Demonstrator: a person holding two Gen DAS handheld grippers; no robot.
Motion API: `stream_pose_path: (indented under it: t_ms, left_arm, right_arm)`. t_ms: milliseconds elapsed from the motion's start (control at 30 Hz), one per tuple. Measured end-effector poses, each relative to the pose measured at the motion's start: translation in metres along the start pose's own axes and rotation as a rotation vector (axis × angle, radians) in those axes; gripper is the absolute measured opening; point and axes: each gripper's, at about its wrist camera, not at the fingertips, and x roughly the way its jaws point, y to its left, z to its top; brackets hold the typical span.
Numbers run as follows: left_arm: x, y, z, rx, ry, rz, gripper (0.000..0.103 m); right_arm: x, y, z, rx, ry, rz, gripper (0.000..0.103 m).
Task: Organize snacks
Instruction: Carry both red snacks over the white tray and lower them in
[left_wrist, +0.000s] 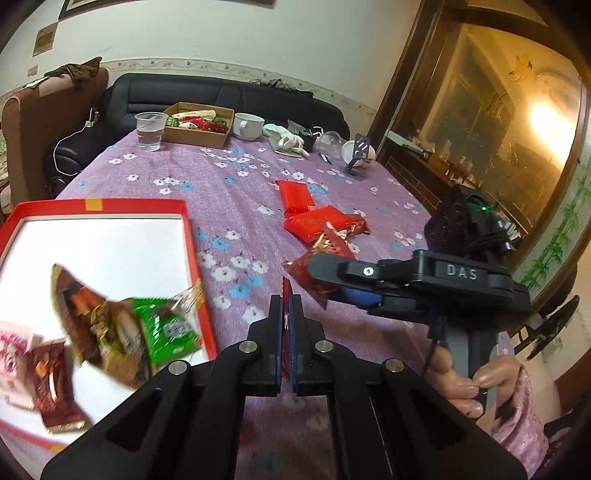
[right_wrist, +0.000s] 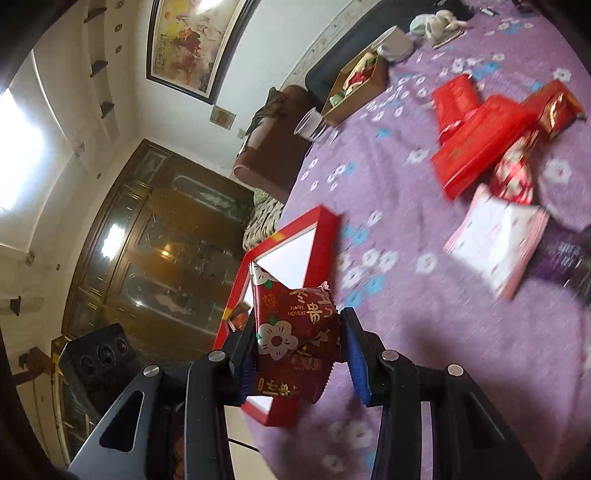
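Purple-clothed counter (left_wrist: 240, 192), red box (left_wrist: 186, 236) at its left. Our right gripper (right_wrist: 299, 350) jaws clench a red snack packet (right_wrist: 295, 328); left gripper (left_wrist: 287, 314) jaws pinch a thin red wrapper (left_wrist: 285, 295). We should clear the rim, then release inside.

Walls: plain white plaster wall (left_wrist: 229, 33) with a narrow floral border strip (left_wrist: 207, 65) low along it.
Art: large dark-framed painting in red and yellow (right_wrist: 188, 40).
Seating: black leather sofa (left_wrist: 207, 92) against the wall; brown upholstered armchair (left_wrist: 40, 122) beside it.
Cabinet: tall dark wooden cabinet with glass doors (right_wrist: 173, 236), reflecting warm lamp glow.
Tabletop: purple cloth with white and blue flowers (left_wrist: 236, 192).
Light: bright ceiling panel (right_wrist: 18, 147).
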Motion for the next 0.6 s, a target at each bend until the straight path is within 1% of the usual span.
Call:
stream_pose_path:
  t_ms: [167, 267, 433, 600]
  left_arm:
    - [-0.03, 0.015, 0.0, -0.03, -0.054, 0.01, 0.001]
    - [-0.048, 0.026, 0.0, -0.045, -0.088, 0.029, 0.001]
    - [-0.072, 0.048, 0.001, -0.069, -0.137, 0.086, 0.001]
    - [-0.084, 0.071, -0.001, -0.091, -0.163, 0.145, 0.001]
  right_arm:
    - [0.015, 0.026, -0.012, -0.022, 0.028, 0.007, 0.042]
    - [0.027, 0.046, -0.019, -0.047, 0.043, 0.02, 0.042]
    - [0.05, 0.076, -0.027, -0.081, 0.069, 0.041, 0.042]
    - [0.076, 0.098, -0.034, -0.11, 0.098, 0.047, 0.042]
